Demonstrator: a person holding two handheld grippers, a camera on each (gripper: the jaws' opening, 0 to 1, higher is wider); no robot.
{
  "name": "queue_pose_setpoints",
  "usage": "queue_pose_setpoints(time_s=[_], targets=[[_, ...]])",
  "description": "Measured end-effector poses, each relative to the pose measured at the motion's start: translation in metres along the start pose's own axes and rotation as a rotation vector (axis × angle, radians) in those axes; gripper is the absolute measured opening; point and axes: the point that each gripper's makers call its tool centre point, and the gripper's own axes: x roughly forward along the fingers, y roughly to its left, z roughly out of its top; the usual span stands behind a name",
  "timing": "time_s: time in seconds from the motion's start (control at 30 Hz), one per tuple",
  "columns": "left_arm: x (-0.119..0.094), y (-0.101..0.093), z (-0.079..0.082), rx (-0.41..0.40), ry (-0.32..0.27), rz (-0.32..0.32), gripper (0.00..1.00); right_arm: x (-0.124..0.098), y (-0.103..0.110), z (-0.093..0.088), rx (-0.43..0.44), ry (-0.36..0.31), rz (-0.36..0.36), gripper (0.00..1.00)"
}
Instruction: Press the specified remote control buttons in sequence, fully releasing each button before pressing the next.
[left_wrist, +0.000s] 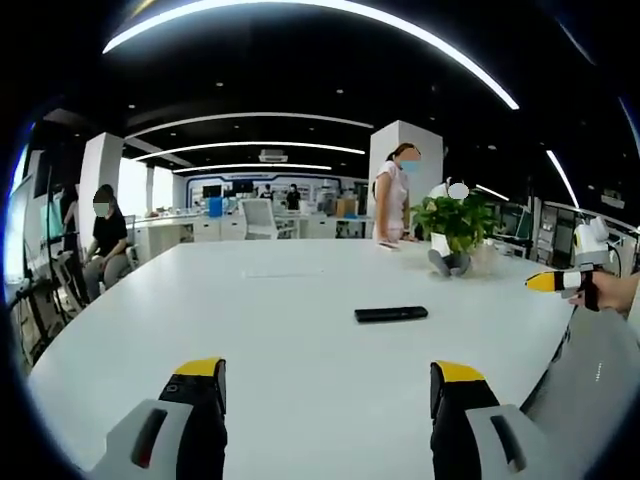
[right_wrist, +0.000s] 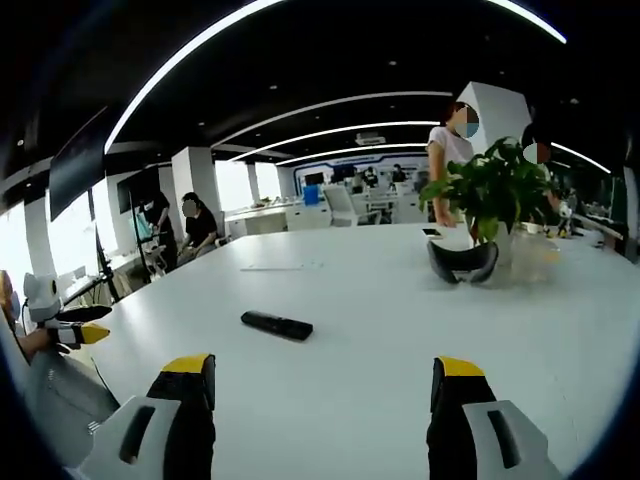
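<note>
A black remote control (left_wrist: 391, 314) (right_wrist: 277, 325) is seen lying flat on a large white table (left_wrist: 300, 400) (right_wrist: 350, 400), well out ahead of both grippers and touched by neither. In the left gripper view, the left gripper (left_wrist: 330, 385) is held low over the near part of the table with its yellow-tipped jaws spread wide and nothing between them. In the right gripper view, the right gripper (right_wrist: 325, 385) is likewise held released, jaws well apart and empty. Wide bare tabletop is left all around the remote. The table's rounded edge is seen curving away at the left and right. A potted plant (left_wrist: 455, 222) (right_wrist: 495, 190) and a dark headset (left_wrist: 450, 262) (right_wrist: 463, 262) just beside it are set near the far side, well apart from the remote. A flat white sheet (left_wrist: 283, 272) (right_wrist: 282, 266) lies farther back. No writing or brand can be read on the remote.
</note>
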Motion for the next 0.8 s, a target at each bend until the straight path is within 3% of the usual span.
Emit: queue_pose_setpoints(time_s=[0.8], targets=[[0.0003, -0.0011, -0.0002, 0.004, 0.005, -0.003, 0.86, -0.0006, -0.0029, 0.0004, 0.004, -0.004, -0.006, 0.89]])
